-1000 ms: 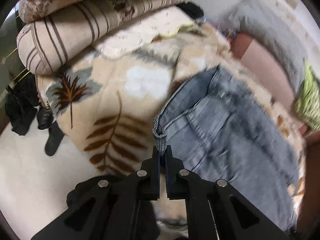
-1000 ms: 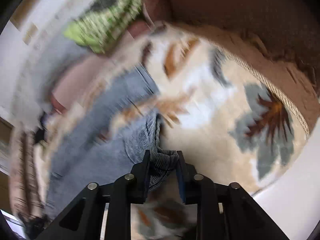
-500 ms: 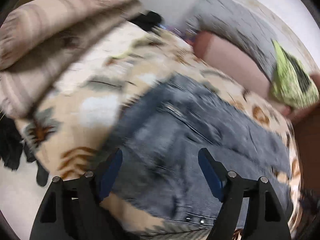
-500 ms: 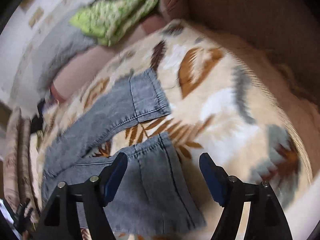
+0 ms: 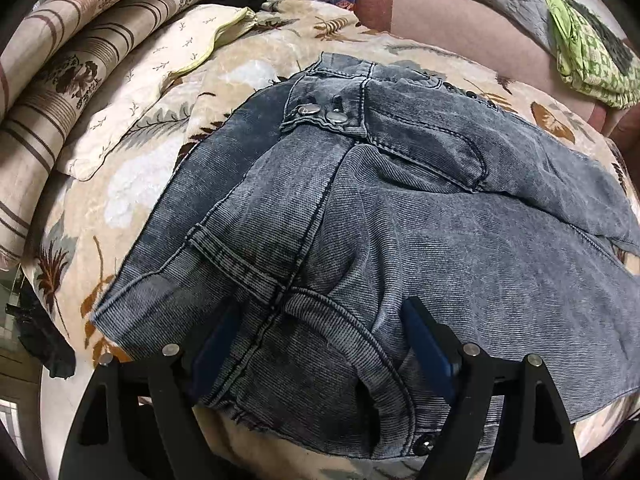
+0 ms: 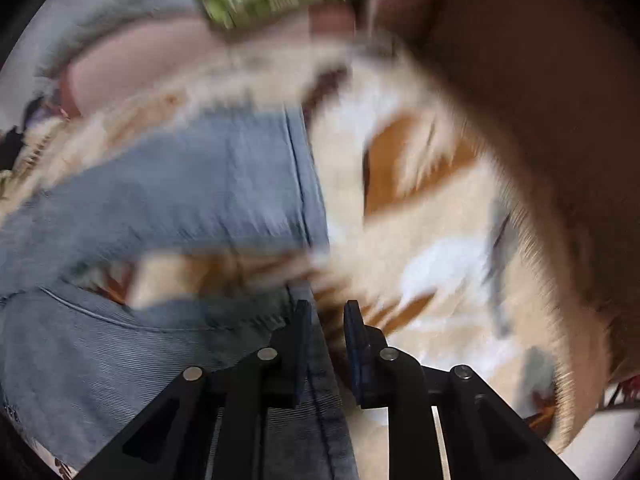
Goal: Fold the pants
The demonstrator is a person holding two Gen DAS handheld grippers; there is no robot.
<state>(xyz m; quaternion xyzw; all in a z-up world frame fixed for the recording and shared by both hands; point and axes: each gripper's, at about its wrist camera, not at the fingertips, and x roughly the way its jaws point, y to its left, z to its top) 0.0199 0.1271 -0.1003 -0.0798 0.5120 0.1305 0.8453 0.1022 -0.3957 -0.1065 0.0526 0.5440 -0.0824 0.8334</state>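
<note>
Count: one pair of jeans [image 5: 400, 208], one leaf-print blanket [image 5: 256, 60] under them, two striped cushions [image 5: 72, 52] stacked far left of the left tongs, one cream pillow [image 5: 152, 80] beside them, one green cloth [image 5: 588, 48] far ahead to the right.

Left tongs [image 5: 320, 352]: fingers wide apart, holding nothing. They straddle the near part of the jeans; both blue pads sit low against the denim, but contact cannot be confirmed. The waistband with two metal buttons [image 5: 320, 114] lies ahead of the tongs, near centre.

Right tongs [image 6: 326, 344]: fingers close together with a narrow gap. The edge seam of a jeans leg [image 6: 324, 412] runs between them; view is motion-blurred, so whether they pinch the fabric cannot be told.

Left view only: buttons, waistband, pocket seams, cushions, pillow, all sharp. Right view only: two leg sections of the jeans [image 6: 180, 184] ahead and left of the tongs with a strip of blanket [image 6: 420, 280] between them, and brown upholstery [image 6: 540, 80] to the right.
</note>
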